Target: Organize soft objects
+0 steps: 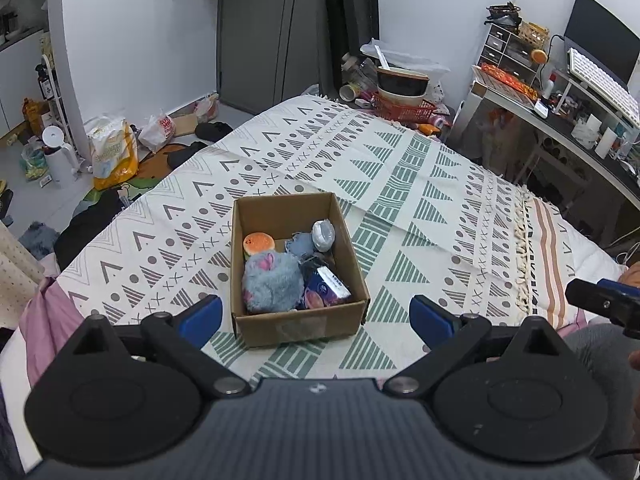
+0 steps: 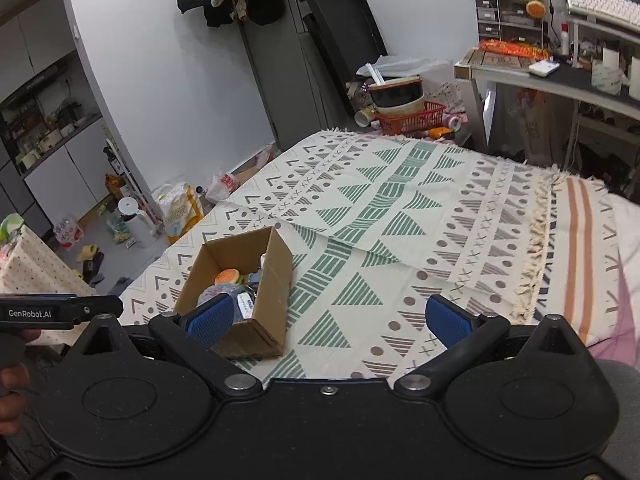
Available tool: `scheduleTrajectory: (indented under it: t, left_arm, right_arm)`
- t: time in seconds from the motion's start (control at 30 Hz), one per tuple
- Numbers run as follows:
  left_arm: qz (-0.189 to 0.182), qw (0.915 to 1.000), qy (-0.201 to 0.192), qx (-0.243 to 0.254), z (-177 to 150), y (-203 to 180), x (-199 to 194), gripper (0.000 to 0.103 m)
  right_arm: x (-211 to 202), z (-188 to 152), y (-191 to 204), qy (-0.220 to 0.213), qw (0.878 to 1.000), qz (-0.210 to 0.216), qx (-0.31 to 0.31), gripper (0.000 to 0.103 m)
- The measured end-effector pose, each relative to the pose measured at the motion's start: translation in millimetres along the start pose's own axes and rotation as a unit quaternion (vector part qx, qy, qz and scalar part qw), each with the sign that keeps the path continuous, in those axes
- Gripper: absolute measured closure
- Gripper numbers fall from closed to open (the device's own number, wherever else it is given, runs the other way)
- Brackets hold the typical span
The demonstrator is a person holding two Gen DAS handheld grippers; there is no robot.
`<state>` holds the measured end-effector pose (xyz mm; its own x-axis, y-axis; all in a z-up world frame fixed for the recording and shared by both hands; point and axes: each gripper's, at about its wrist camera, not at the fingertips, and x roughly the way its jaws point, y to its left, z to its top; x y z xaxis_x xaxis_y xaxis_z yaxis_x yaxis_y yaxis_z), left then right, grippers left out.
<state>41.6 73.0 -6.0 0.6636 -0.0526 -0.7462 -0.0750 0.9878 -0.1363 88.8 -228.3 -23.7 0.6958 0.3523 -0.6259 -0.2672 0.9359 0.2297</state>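
1. Cardboard box (image 1: 300,322), open-topped, sits near the bed's near edge and holds the soft objects: a grey plush toy (image 1: 272,282), an orange squishy (image 1: 259,244), a blue packet (image 1: 326,290).
2. Left gripper (image 1: 316,316) has its fingers spread wide and empty, flanking the box's near wall.
3. Right gripper (image 2: 328,318) is likewise spread, empty, right of the box.
4. Patterned bedspread (image 1: 400,184) lies bare right and far of the box; a cluttered desk (image 2: 560,80) stands far right.

White walls (image 2: 192,92) surround a bed (image 1: 400,184) with a patterned cover. A cluttered desk (image 1: 568,120) stands at the right, bags (image 1: 114,152) on the grey floor (image 1: 24,196).
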Motion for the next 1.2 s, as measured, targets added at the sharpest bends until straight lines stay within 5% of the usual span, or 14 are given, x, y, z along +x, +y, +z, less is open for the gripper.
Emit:
scheduleTrajectory:
  t: [1.2]
  left_arm:
    - [-0.013,0.9997,-0.021,-0.009,-18.2,-15.2,-35.1,0.004]
  right_arm:
    - [-36.8,-8.9,14.5,-0.001,0.999,-0.004,-0.048,0.0]
